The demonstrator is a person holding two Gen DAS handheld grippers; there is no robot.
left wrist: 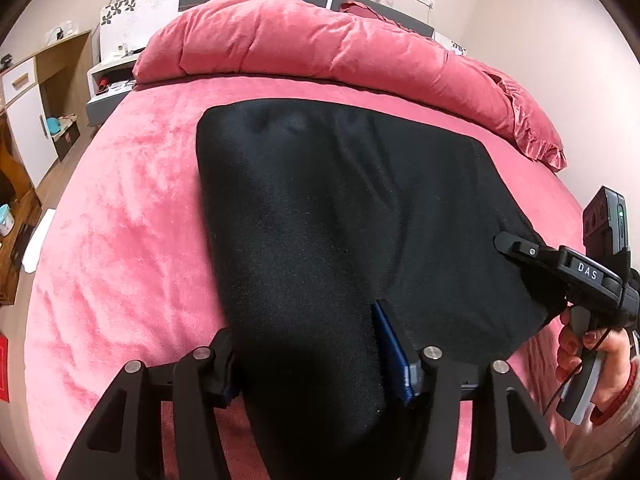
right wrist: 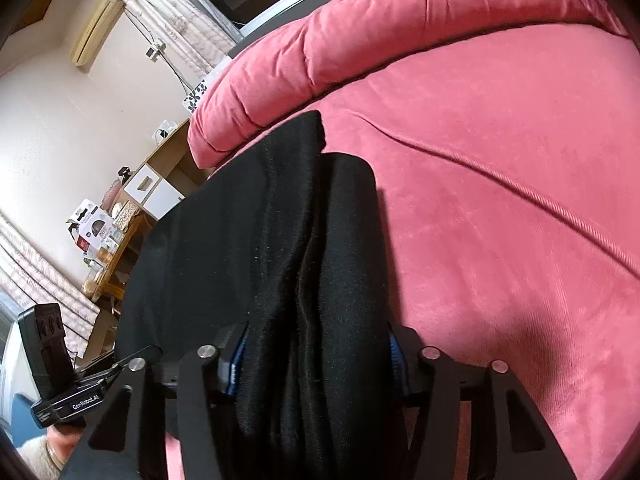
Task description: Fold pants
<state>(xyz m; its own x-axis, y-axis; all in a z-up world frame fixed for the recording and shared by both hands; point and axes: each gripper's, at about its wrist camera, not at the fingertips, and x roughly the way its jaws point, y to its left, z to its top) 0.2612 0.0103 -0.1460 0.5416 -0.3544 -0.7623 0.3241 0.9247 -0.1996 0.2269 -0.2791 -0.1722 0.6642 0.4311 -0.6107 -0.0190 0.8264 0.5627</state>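
Between the jaws of both the left gripper [left wrist: 316, 364] and right gripper [right wrist: 316, 360] we hold bunched black pants [left wrist: 340, 208] over the pink bed [left wrist: 120, 200], mid-fold; next, we judge, lay them flat ahead and let go.

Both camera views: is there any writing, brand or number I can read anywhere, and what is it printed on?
"DAS": white letters on the black body of the right gripper, seen from the left wrist camera.
"GenRobot.AI": white letters on the black body of the left gripper, seen from the right wrist camera.
Boxes on the wooden side table: they bear printing, too small and blurred to read.
No text shows on the black pants.
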